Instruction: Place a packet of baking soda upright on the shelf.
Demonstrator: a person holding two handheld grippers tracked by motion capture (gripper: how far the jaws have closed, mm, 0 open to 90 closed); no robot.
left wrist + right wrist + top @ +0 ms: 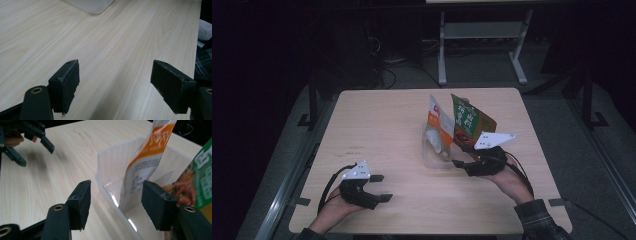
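A clear plastic container [433,152] stands right of the table's middle. Two pouches stand upright in it: an orange and white pouch [439,121] and a green and brown pouch [470,122] to its right. My right gripper [460,154] is at the container's near right side and is open. In the right gripper view its jaws [116,197] straddle the container's [112,157] near wall, with the orange and white pouch [147,162] just beyond and the green pouch [200,182] at the right. My left gripper [383,188] is open above bare table at the front left, with nothing between its jaws [115,80].
The wooden table [377,120] is bare on its left half. A corner of the container [92,5] shows at the top of the left gripper view, and a plaid sleeve [203,62] at its right. Beyond the table's far edge stand a white metal frame [442,55] and cables on the dark floor.
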